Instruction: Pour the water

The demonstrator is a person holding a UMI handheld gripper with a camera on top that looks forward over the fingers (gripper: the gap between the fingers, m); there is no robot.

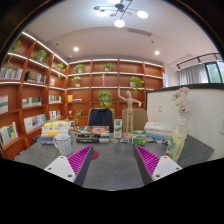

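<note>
Gripper view: spread fingers held above a crowded desk, nothing held

Taking the desk [115,160] as the landmark: at its left end lie stacked books [55,130] and a pale cup-like thing [63,146]; past its far edge stands an office chair [100,118] with a wooden figure [126,108] beside it; at its right end sit small boxes [155,132] and a white plush toy [181,102]. The gripper [112,163] has its fingers well apart with nothing between the pads [70,165]. No water vessel can be made out for certain, so my worry is a reach into this clutter nudging books or boxes, or closing on the wrong thing and spilling water over them
</note>
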